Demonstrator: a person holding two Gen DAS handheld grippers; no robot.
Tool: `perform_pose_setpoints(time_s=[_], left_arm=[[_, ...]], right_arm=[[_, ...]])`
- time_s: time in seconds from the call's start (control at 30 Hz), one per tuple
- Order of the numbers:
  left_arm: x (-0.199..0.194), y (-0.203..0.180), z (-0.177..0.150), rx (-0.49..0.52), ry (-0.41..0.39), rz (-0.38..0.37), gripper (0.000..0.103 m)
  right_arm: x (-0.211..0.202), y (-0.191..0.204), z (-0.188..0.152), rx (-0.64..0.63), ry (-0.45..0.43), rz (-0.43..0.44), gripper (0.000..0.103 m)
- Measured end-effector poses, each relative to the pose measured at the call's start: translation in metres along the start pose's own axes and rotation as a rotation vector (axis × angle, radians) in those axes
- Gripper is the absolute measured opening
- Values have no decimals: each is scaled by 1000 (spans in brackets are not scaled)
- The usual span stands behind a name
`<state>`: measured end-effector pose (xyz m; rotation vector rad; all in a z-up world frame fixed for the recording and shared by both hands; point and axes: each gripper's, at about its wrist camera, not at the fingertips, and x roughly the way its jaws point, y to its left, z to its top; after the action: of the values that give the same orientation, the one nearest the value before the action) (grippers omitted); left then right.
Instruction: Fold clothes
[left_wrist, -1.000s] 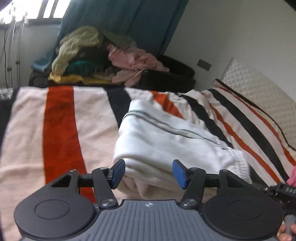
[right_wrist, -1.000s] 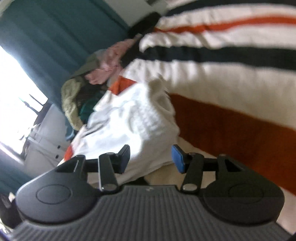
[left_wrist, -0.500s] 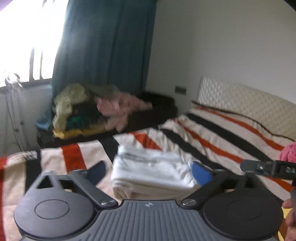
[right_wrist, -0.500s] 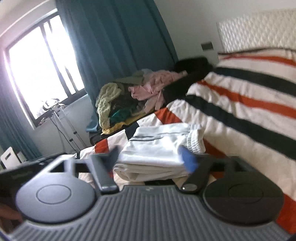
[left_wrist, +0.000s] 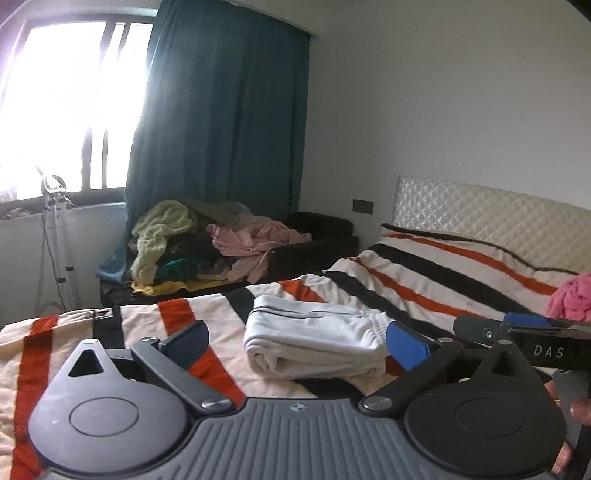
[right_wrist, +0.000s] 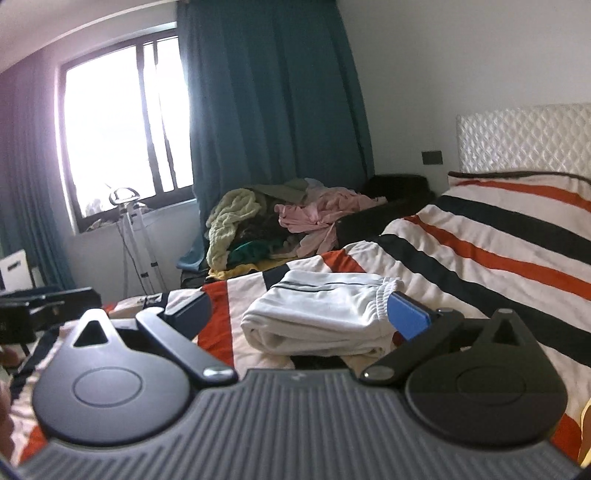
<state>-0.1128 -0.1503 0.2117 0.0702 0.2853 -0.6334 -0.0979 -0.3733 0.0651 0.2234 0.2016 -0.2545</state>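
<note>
A folded white garment with a thin dark stripe (left_wrist: 314, 339) (right_wrist: 325, 314) lies on the striped bedspread (left_wrist: 424, 280) (right_wrist: 498, 240). My left gripper (left_wrist: 295, 341) hovers in front of it, jaws spread wide, nothing between the blue pads. My right gripper (right_wrist: 299, 314) also stands open and empty, short of the garment. In the left wrist view, the right gripper's body (left_wrist: 524, 341) shows at the right edge with a hand on it. A pink garment (left_wrist: 572, 297) lies on the bed at the far right.
A pile of loose clothes (left_wrist: 207, 243) (right_wrist: 280, 221) sits on a dark bench beyond the bed, under teal curtains (left_wrist: 221, 129). A white stand (left_wrist: 55, 236) is by the bright window. The quilted headboard (left_wrist: 480, 210) and wall are at the right.
Both grippers opened wide and drew back and up from the folded white garment, which stays on the bed. The right view rolled back to level.
</note>
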Motion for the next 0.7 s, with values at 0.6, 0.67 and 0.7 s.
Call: perform_pose_setpoints(time_s=[0.6,0.67,0.7], left_arm=[[5,30,-55,8,3,75,103],[6,34,-59,3,5,75,103],[5,35,-61,4,2,67,103]], right_arm=[[12,35,-69,-71,-23,-77,103],[16,36,-74,-66,-19,-84,103],[18,36,-76,-63,-17,-87,103]])
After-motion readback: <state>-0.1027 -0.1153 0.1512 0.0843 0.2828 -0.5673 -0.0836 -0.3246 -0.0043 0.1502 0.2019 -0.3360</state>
